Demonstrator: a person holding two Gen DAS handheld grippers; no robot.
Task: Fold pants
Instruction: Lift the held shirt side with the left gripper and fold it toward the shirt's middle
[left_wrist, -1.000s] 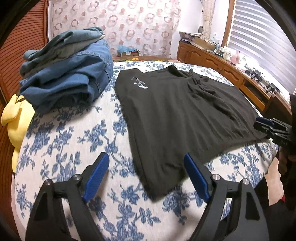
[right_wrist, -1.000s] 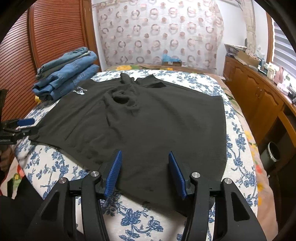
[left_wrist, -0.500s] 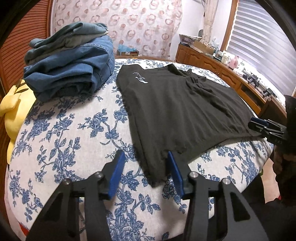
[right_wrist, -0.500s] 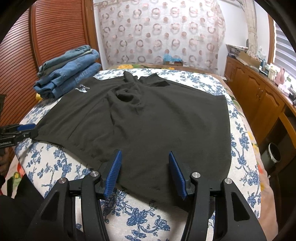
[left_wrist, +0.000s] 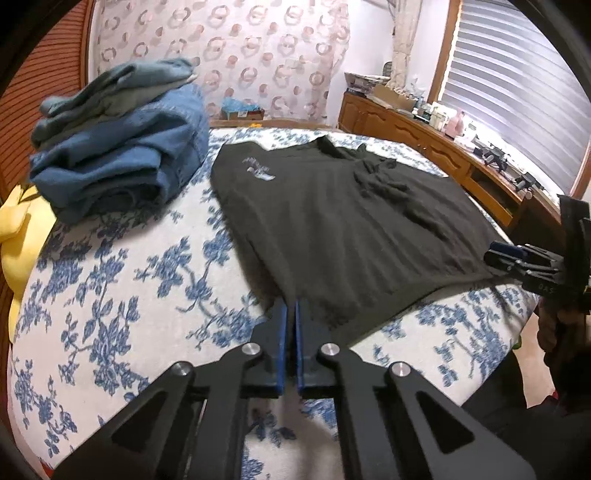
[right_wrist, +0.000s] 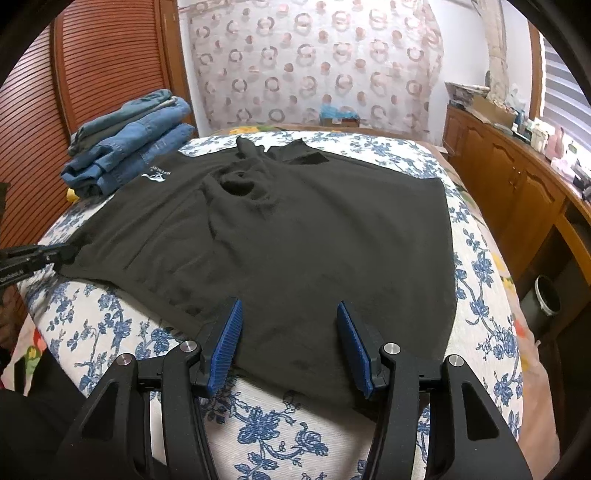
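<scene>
Two tools over one bed (right_wrist: 476, 266), floral blue-and-white cover. Black pants (right_wrist: 295, 236) spread flat across the middle of it, white logo (right_wrist: 155, 177) near the far left corner, fabric bunched at the far end. Left tool (left_wrist: 290, 314) clamped tight on the near left corner of the pants, blue pads pressed together with the hem pinched between. Right tool (right_wrist: 290, 332) parted wide, fingers either side of the near hem of the pants, pads not pressing on the fabric. Stack of folded jeans (right_wrist: 129, 147) at the far left of the bed, beside the pants. Yellow cushion (left_wrist: 14, 236) at the bed's left edge. Small bin (right_wrist: 546, 295) on the floor to the right, contents impossible to tell.
</scene>
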